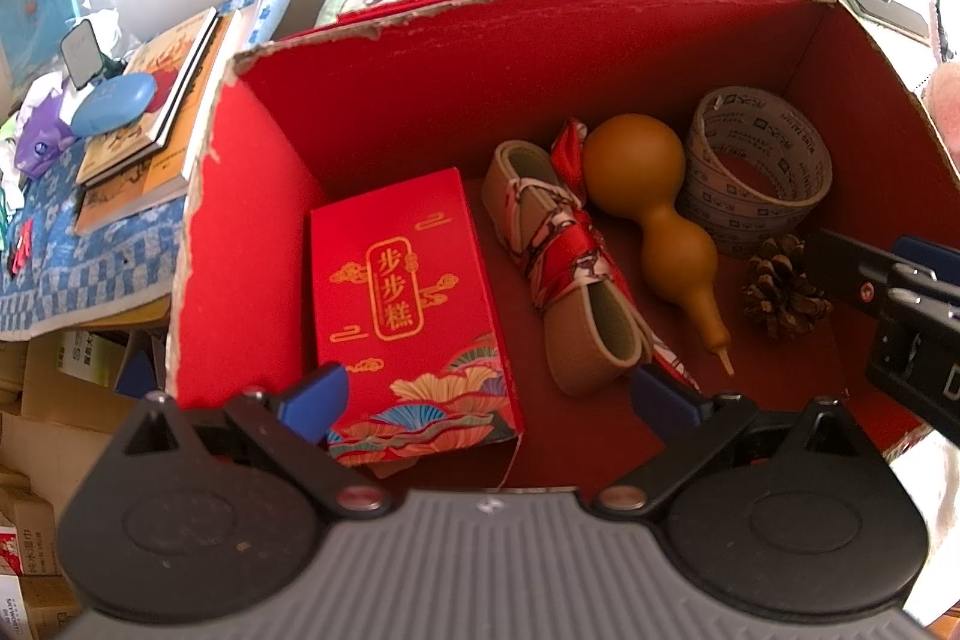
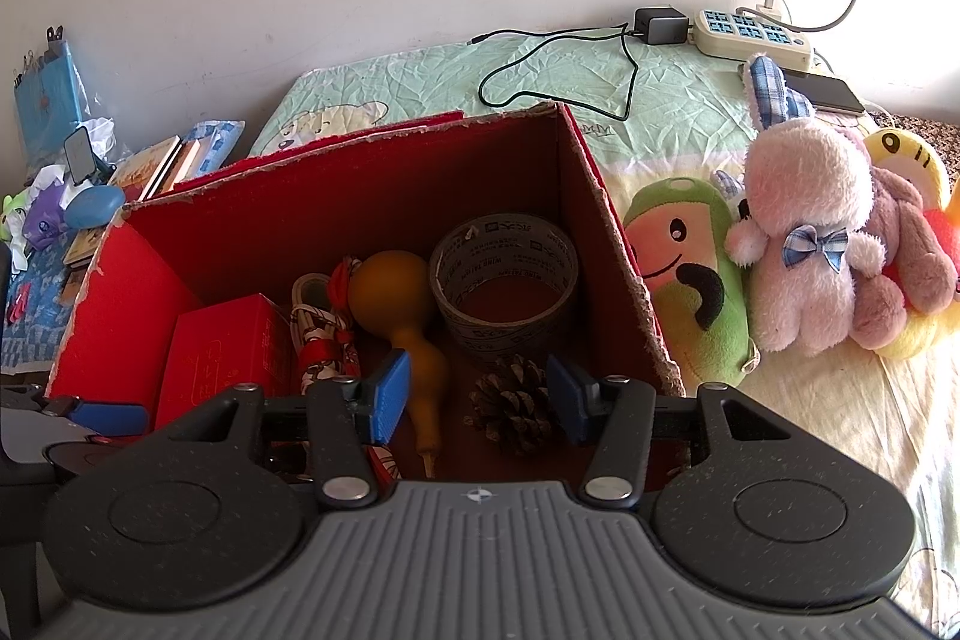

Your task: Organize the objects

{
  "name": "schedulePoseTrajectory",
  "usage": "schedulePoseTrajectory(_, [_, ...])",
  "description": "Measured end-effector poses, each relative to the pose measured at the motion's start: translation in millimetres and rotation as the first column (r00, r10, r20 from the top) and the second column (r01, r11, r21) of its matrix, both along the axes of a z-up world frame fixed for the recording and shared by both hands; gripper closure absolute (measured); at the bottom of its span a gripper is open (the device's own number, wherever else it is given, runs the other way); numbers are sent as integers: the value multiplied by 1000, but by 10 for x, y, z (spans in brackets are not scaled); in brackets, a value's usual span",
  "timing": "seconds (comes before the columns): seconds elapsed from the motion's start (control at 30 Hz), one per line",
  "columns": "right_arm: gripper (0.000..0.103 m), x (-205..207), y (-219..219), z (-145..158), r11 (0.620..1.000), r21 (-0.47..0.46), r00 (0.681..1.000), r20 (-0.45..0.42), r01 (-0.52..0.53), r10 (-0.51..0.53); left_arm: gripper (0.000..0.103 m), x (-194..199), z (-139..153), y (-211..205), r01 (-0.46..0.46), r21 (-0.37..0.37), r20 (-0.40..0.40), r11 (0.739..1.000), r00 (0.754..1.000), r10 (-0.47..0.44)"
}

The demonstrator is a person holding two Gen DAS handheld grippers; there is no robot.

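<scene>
I am hovering both grippers over the red cardboard box, which is sitting on the bed. My left gripper is standing wide open and gripping nothing, its blue pads straddling the near end of the red cake box and the rolled strap tied with a red ribbon. My right gripper is likewise spread wide and empty, with the pine cone lying low between its pads and the gourd at about ten o'clock from it.

Inside the box, seen from my left wrist, the cake box is lying at nine o'clock, the strap roll in the middle, the gourd just beside it toward three, the tape roll at two o'clock against the far corner, and the pine cone at four.

I judge that packing is well along: five things are already lying in the box. Outside it, at three o'clock in the right wrist view, the pink plush rabbit and the green avocado plush are resting against the box wall. The next move is probably calling for my right gripper to swing that way and close on soft fabric, which will squash rather than resist.
</scene>
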State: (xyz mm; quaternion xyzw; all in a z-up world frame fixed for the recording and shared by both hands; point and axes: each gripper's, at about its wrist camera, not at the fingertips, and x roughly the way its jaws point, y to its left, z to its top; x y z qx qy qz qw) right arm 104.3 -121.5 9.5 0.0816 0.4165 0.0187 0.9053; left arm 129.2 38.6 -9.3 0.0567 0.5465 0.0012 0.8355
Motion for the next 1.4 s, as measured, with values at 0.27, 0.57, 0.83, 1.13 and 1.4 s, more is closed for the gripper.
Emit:
schedulePoseTrajectory(0.27, [49,2,7,-4,1000,-3,1000,0,-1,1,2,0,4,2,0,1,0,1000,1000,0])
schedulePoseTrajectory(0.57, [49,4,13,-5,1000,-4,1000,0,-1,1,2,8,14,-5,-1,1,-1,1000,1000,1])
schedulePoseTrajectory(0.83, [49,9,12,-11,1000,-17,1000,-3,-4,4,2,13,18,-10,-1,2,-1,1000,1000,1])
schedulePoseTrajectory(1.13, [49,33,2,5,1000,-17,1000,-11,4,-4,2,6,62,38,-14,8,10,1000,1000,14])
schedulePoseTrajectory(1.4, [49,24,9,54,1000,-28,1000,1,6,-6,2,-39,231,74,-25,56,79,998,997,21])
